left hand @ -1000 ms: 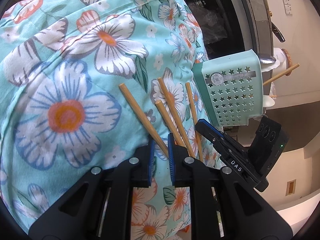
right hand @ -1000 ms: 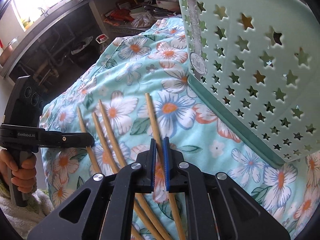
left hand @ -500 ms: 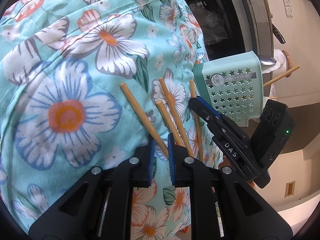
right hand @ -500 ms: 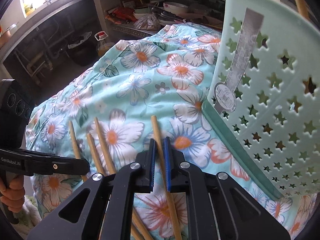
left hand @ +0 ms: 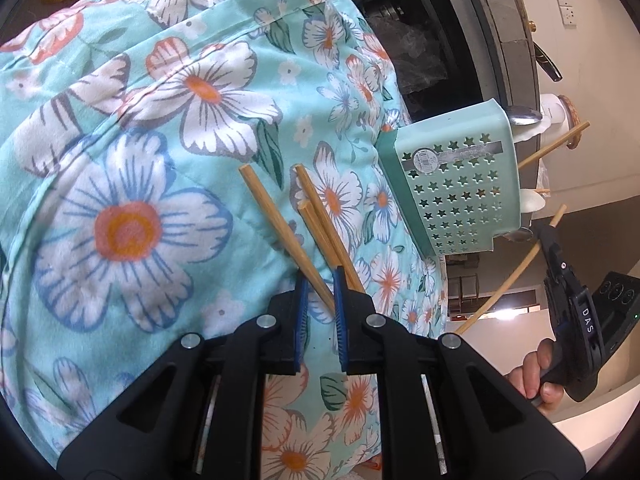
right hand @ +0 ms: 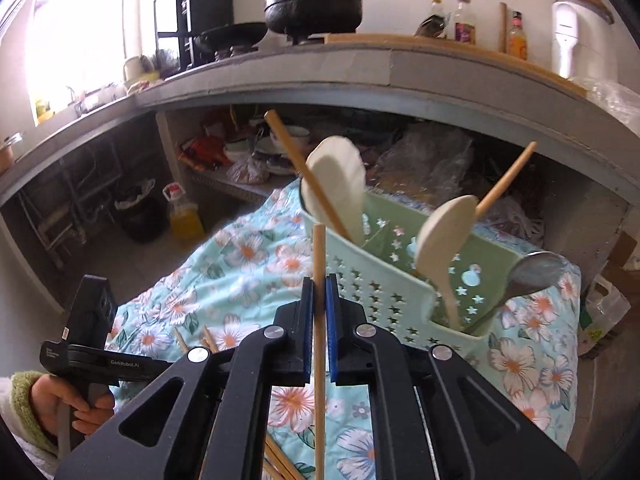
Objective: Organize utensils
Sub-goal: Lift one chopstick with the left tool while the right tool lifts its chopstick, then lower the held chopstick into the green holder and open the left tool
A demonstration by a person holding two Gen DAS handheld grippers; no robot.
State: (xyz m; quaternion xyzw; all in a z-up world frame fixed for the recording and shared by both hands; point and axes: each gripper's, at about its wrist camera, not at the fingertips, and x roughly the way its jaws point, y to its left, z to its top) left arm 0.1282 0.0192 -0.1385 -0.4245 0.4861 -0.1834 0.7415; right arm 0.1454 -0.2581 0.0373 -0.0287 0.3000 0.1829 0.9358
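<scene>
Presently the right gripper (right hand: 319, 284) is clamped on one chopstick (right hand: 319, 320), held clear of the floral cloth (right hand: 248, 256), with the green star-punched caddy (right hand: 384, 300) at its two o'clock. The left gripper (left hand: 319, 286) has its jaws narrowly parted around a loose chopstick (left hand: 276, 224); pad contact cannot be confirmed.

The right black two-finger gripper with blue pads (right hand: 319, 292) is clamped on a thin wooden chopstick (right hand: 319, 320) that runs upright between its jaws, raised off the cloth. The person's right hand (left hand: 538, 376) wraps its grip handle. The left black gripper with blue pads (left hand: 319, 292) points downward, its jaws narrowly parted with no pad seen pressing anything. The left hand (right hand: 68, 404), in a green-cuffed sleeve, grasps its handle.
</scene>
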